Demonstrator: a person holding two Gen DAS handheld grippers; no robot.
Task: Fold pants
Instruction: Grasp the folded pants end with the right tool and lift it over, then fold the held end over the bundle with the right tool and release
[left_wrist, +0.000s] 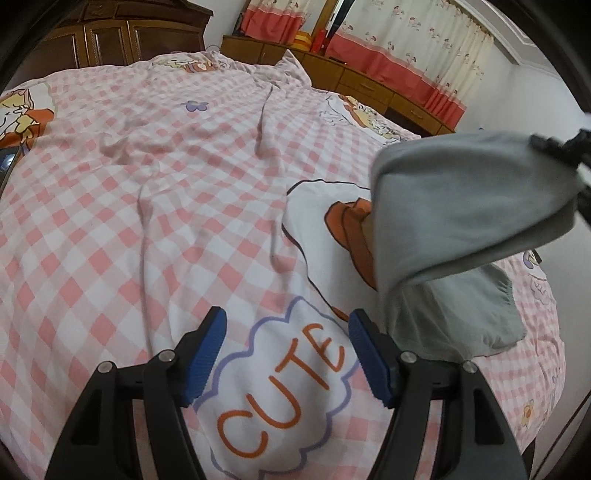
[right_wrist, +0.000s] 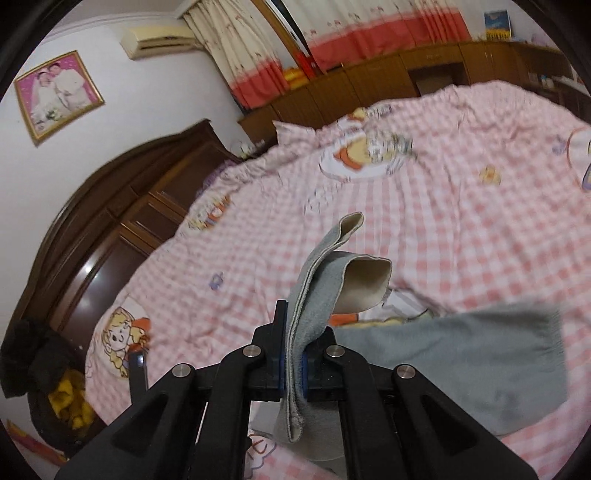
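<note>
Both tongs hung over the bed: the left gripper (left_wrist: 286, 354) gaped wide with nothing between its 2 blue pads (left_wrist: 207, 356), above the word CUTE (left_wrist: 280, 391) on the pink checked quilt (left_wrist: 110, 206). Close at its right, the right gripper (right_wrist: 293, 354) was clamped tight on an edge of the grey pants (right_wrist: 461, 362), lifting that part while the rest trailed onto the quilt.
</note>
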